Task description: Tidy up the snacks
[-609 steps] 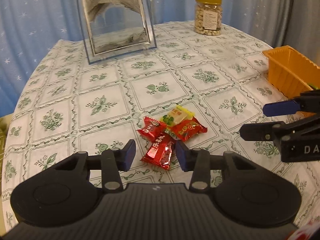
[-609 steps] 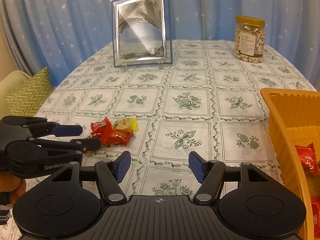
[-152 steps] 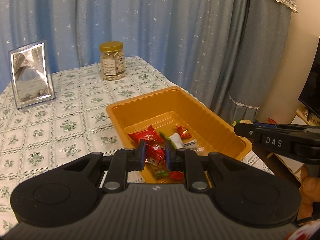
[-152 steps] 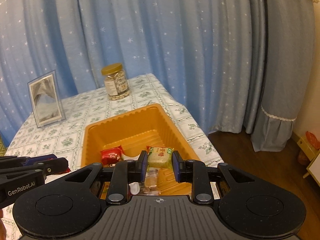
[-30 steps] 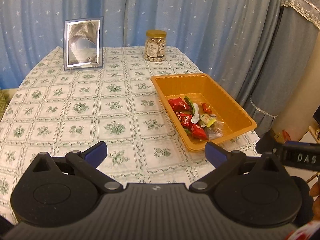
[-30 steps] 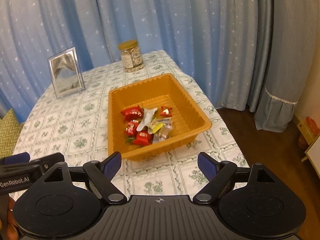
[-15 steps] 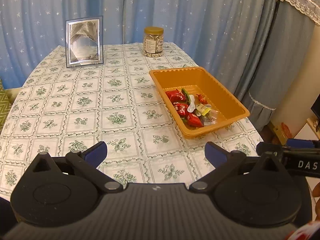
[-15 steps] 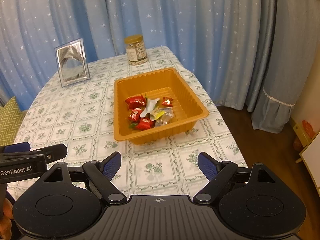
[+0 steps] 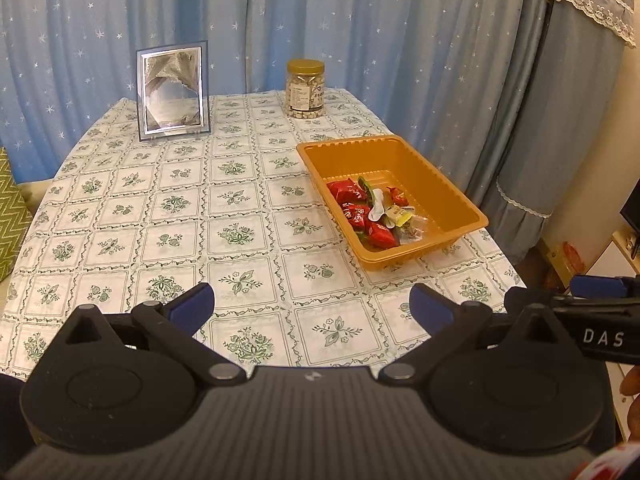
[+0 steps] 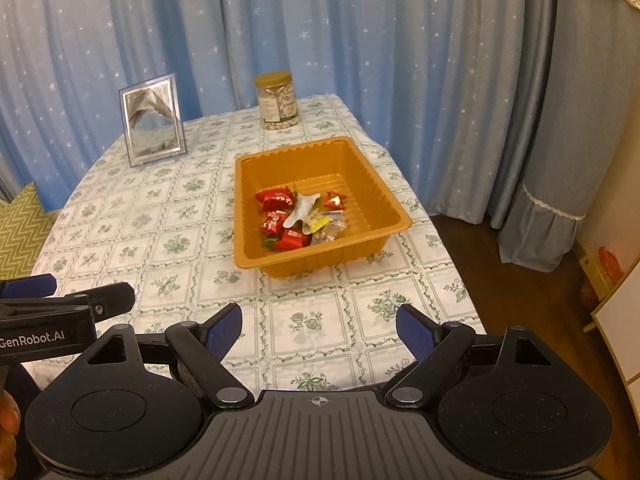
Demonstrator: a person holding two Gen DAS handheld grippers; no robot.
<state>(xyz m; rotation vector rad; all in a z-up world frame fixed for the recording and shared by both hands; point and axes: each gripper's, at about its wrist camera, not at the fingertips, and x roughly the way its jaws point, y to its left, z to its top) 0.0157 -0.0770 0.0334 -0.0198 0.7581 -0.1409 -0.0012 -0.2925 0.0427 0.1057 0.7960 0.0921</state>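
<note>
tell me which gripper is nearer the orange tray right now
Right, slightly. The right gripper hangs open near the table's front edge, almost straight before the orange tray. The left gripper, also open, sits further left, with the tray ahead to its right.

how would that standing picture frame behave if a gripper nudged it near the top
The picture frame stands upright, tall and thin on a small stand, so it would probably tip over. Its shiny face looks like glass, likely fragile and slippery.
</note>
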